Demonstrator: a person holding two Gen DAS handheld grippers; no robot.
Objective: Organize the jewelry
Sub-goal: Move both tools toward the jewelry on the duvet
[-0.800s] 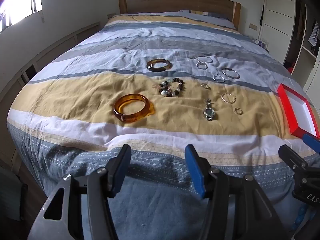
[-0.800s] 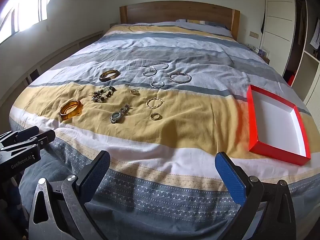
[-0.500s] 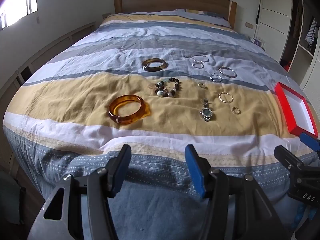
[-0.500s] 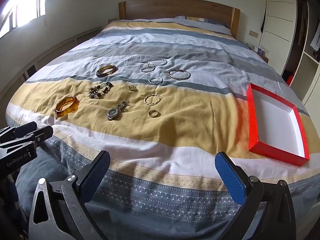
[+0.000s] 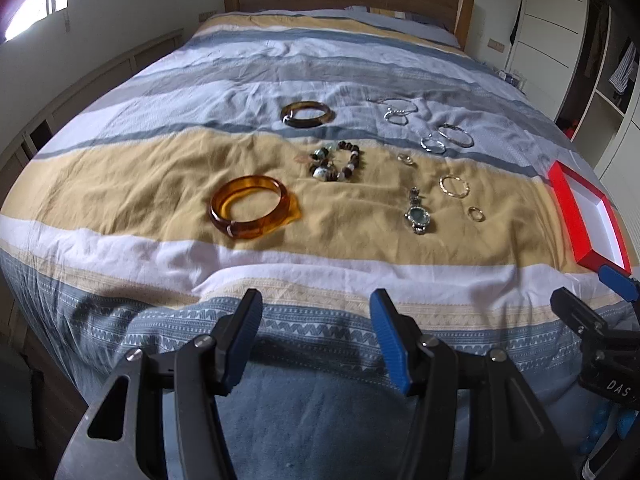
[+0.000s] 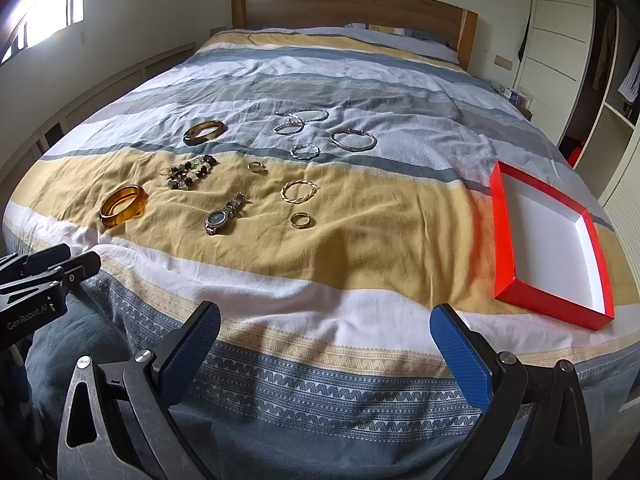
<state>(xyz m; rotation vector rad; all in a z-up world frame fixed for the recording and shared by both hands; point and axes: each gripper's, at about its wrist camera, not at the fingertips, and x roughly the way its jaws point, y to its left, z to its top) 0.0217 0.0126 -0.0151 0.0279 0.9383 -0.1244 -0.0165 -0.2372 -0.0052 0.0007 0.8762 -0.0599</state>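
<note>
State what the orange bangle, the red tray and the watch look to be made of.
Orange bangle: translucent amber resin or plastic, glossy; light glows through it.
Red tray: probably cardboard; thin flat walls, matte white inside.
Watch: silvery metal, shiny links; the alloy can't be told.

Jewelry scattered on striped bedspread; red box at right; right gripper jaws wide, empty.

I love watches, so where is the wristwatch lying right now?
In the right wrist view the wristwatch lies left of centre on the bedspread's yellow stripe, between the amber bangle and the small gold ring.
</note>
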